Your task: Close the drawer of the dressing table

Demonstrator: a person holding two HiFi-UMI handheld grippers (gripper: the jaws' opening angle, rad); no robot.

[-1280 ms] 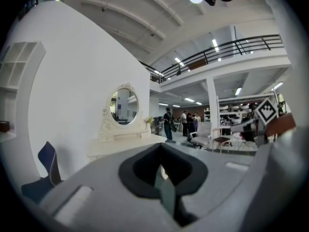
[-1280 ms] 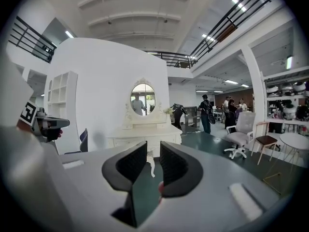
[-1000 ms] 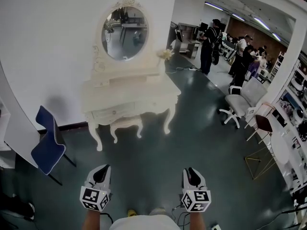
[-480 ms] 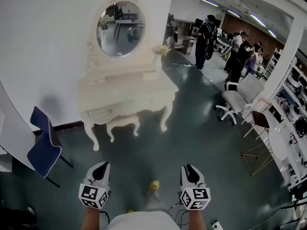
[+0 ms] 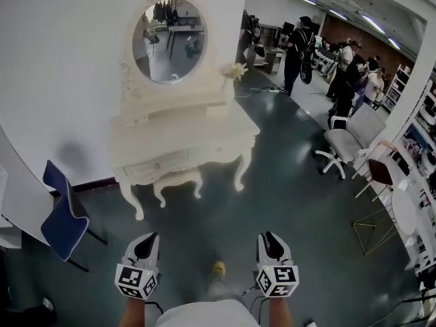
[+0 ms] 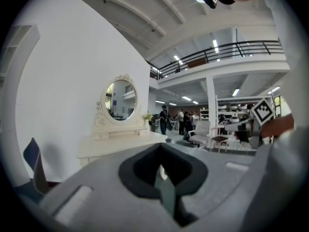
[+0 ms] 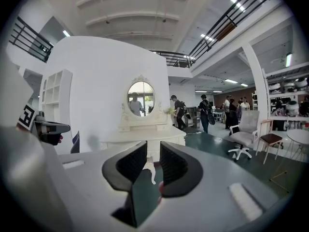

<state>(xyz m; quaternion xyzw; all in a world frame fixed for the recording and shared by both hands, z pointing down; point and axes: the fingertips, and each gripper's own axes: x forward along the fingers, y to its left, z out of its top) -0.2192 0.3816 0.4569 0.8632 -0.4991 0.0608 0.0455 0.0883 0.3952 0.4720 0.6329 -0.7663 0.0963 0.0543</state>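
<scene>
Left gripper (image 5: 145, 242): pale grey moulded shell that narrows to black jaw tips.
Right gripper (image 5: 271, 241): the same build, grey-white body with black tips.
Pads (image 7: 128, 164): black, with fine ribbing on the inner faces.
Left marker cube (image 5: 135, 281): white, with a black square pattern on each face that shows.
Right marker cube (image 5: 277, 281): a matching white cube with black square patterns.
Top (image 5: 204, 315): plain white.
Shoe (image 5: 218, 268): yellowish toe.
Cable (image 5: 246, 293): thin and dark, beside the right marker cube.

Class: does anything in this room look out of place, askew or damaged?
The drawer of the dressing table seems to stand slightly out of its front, too far to be sure. Nothing else looks odd.
</scene>
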